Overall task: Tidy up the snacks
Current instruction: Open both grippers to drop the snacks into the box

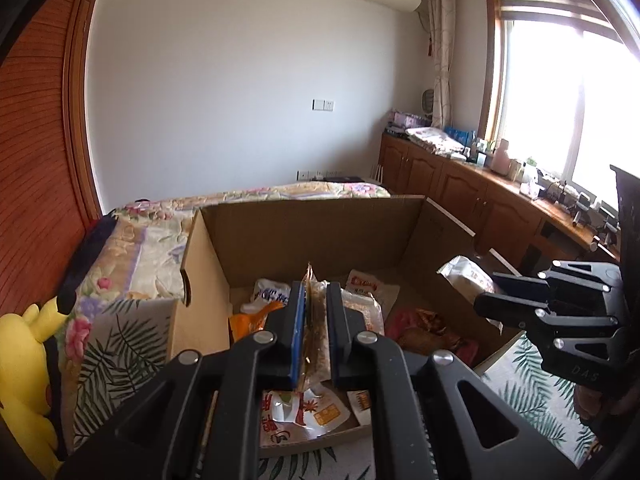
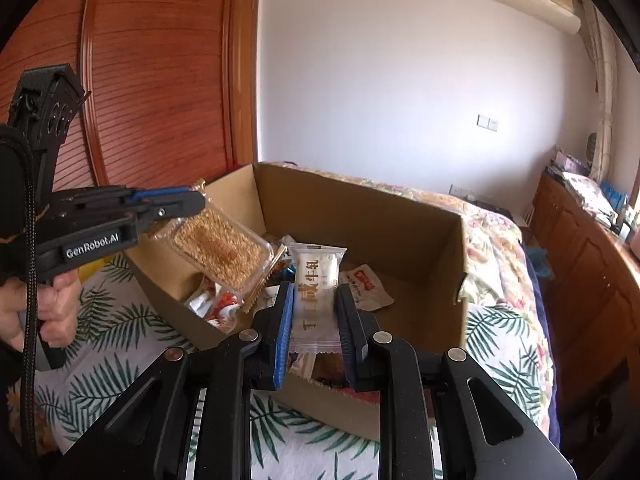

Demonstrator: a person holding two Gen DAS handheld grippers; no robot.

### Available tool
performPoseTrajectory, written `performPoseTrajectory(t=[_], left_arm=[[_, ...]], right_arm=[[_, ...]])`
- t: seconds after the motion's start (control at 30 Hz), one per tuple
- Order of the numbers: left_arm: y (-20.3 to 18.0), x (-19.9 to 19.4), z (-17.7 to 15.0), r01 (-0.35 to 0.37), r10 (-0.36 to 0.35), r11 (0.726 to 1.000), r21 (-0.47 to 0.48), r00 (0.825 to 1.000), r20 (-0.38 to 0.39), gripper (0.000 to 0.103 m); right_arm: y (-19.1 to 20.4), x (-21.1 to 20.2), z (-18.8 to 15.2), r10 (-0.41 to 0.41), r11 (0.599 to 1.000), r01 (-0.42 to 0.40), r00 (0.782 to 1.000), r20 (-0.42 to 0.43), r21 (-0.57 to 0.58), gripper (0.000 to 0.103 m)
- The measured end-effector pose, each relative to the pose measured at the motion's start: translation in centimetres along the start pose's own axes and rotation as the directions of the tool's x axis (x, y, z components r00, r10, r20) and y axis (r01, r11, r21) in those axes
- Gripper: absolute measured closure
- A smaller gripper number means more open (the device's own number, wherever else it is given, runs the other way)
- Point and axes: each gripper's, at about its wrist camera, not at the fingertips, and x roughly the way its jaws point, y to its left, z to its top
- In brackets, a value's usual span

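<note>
An open cardboard box [image 1: 304, 224] stands on the bed and holds several snack packets; it also shows in the right wrist view [image 2: 360, 216]. My left gripper [image 1: 314, 292] is shut on a clear packet of golden sesame brittle [image 1: 310, 320], held edge-on above the box; the packet shows flat in the right wrist view [image 2: 220, 252], hanging from the left gripper [image 2: 192, 200]. My right gripper [image 2: 312, 296] is shut on a white nougat packet [image 2: 314, 280] over the box's near wall; in the left wrist view it [image 1: 484, 292] holds that packet [image 1: 466, 276] at the box's right side.
The box sits on a leaf-print cloth [image 2: 120, 360] over a floral bedspread [image 2: 496, 240]. A yellow plush toy [image 1: 24, 360] lies at the left. Wooden wardrobe doors [image 2: 152, 80] stand behind. A low cabinet [image 1: 460, 184] with clutter runs under the window.
</note>
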Motion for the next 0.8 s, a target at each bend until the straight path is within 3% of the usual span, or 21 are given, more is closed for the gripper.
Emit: performPoseTrajectory(t=[0.23,0.4,0.8], left_arm=[[-0.1,1.7,-1.1,-0.003,0.004,1.000,0.009,0.998,-0.055,0.092],[-0.2,1.5,-1.2,-0.013,0.013,1.000,0.001,0.998,-0.058,0.076],[-1.6,-2.2,-1.5,-0.009,0.010,1.000,0.028,0.999,-0.042,0.073]], right_arm=[[-0.5,2.3,-0.4,0.018,1.000,-0.017,0.999,-0.043,0.017,0.083],[-0.7,2.9,-0.4,0.041,0.998,-0.038,0.998,-0.056,0.044,0.081],[0.5,-0.6,-1.5,0.050,0.996,-0.049,0.999,-0.017,0.076,0.081]])
